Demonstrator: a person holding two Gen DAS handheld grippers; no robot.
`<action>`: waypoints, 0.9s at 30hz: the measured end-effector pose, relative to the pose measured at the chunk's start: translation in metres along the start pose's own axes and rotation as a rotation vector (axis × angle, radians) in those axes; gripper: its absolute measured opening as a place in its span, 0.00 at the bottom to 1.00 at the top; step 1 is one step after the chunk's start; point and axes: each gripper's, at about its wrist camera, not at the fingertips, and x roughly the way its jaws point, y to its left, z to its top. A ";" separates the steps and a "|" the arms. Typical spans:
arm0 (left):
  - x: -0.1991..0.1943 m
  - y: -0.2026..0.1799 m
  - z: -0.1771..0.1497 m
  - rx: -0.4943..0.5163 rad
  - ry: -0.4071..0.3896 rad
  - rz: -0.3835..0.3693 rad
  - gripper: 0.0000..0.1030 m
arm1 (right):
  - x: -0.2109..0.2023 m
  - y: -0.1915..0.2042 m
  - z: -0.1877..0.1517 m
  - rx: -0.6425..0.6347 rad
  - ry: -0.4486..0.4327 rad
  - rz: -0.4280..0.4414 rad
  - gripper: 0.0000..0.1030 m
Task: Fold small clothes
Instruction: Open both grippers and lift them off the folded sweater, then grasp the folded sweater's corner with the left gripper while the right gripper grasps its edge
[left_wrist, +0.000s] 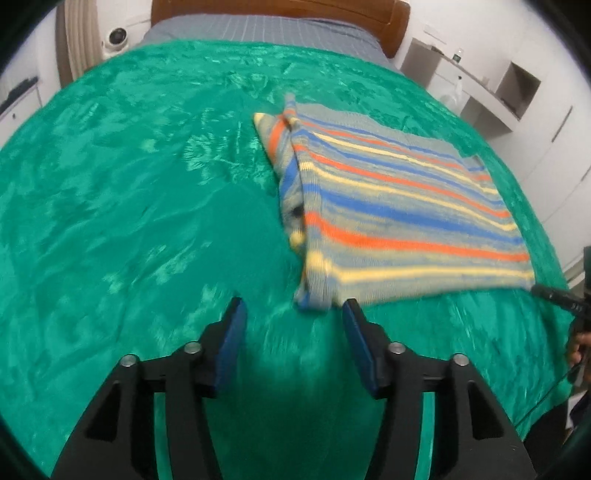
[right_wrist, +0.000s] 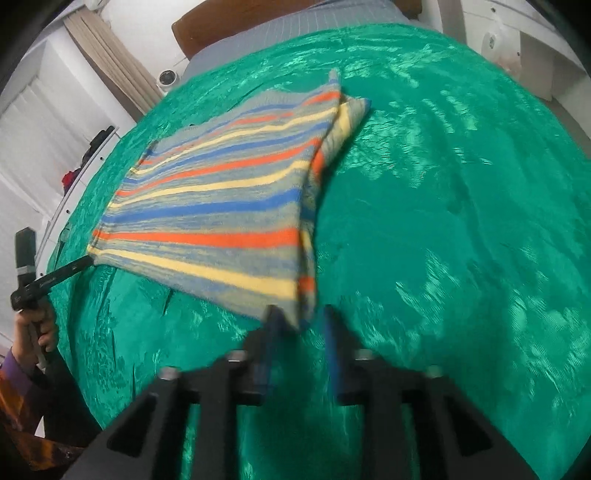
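The left tongs were open, with a wide gap between the two blue pads, and they held nothing. They hovered low over the green blanket, just beside the near corner of the striped cloth; the right pad was almost touching that corner, but I could not tell if it really touched.

The right tongs were also open, though the gap was narrower. In the right wrist view the near corner of the cloth lay between the two pads or just in front of them. The picture was blurred there, so I could not say whether the fabric was already inside the jaws. Nothing was gripped yet.

The cloth lay flat on the bed, toward the near edge. It already looked folded: one long side showed a doubled edge, and an under layer stuck out at the far corner.

I judged that one fold was done and that the step in hand was to take the two near corners for the next fold. The next move called for both tongs to go down to the fabric and close on all the layers together. If they caught only the top layer, the fold could open.
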 end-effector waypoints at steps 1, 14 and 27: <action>-0.005 0.000 -0.005 0.007 -0.004 0.003 0.61 | -0.005 0.002 -0.004 -0.009 -0.008 -0.006 0.29; -0.041 -0.057 -0.057 0.175 -0.118 0.129 0.70 | -0.056 0.008 -0.065 -0.004 -0.193 -0.047 0.37; 0.005 -0.240 -0.036 0.577 -0.124 -0.123 0.72 | -0.080 -0.023 -0.085 0.069 -0.272 -0.035 0.41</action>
